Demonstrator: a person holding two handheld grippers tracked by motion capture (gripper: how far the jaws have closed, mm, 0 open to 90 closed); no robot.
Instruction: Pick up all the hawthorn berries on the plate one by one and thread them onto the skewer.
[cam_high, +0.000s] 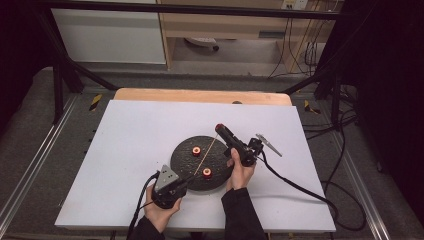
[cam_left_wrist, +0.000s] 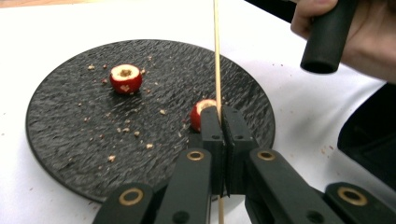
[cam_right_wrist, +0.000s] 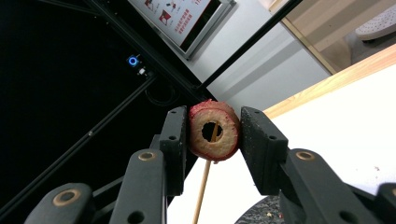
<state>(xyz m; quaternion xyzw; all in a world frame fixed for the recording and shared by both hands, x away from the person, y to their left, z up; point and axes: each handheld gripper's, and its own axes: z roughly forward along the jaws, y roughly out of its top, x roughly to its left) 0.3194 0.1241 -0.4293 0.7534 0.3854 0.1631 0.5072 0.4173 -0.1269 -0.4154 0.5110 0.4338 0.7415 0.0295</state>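
Note:
A round black slate plate (cam_high: 182, 159) lies on the white table. Two cored red fruits (cam_high: 196, 150) (cam_high: 206, 172) rest on it. My left gripper (cam_high: 186, 181) is at the plate's near edge, shut on a thin bamboo skewer (cam_high: 209, 149) that slants up and away. In the left gripper view the jaws (cam_left_wrist: 220, 114) clamp the skewer (cam_left_wrist: 216, 56), with one fruit (cam_left_wrist: 200, 112) just behind them and the other (cam_left_wrist: 125, 78) farther left. My right gripper (cam_right_wrist: 214, 128) is shut on a third cored fruit (cam_right_wrist: 229, 135). The skewer's tip (cam_right_wrist: 201, 191) sits in that fruit's hole.
Crumbs are scattered over the plate (cam_left_wrist: 70, 126). A small grey metal tool (cam_high: 269, 144) lies on the table right of the plate. Cables trail from both grippers toward the table's front and right. A wooden board edges the table's far side (cam_high: 200, 95).

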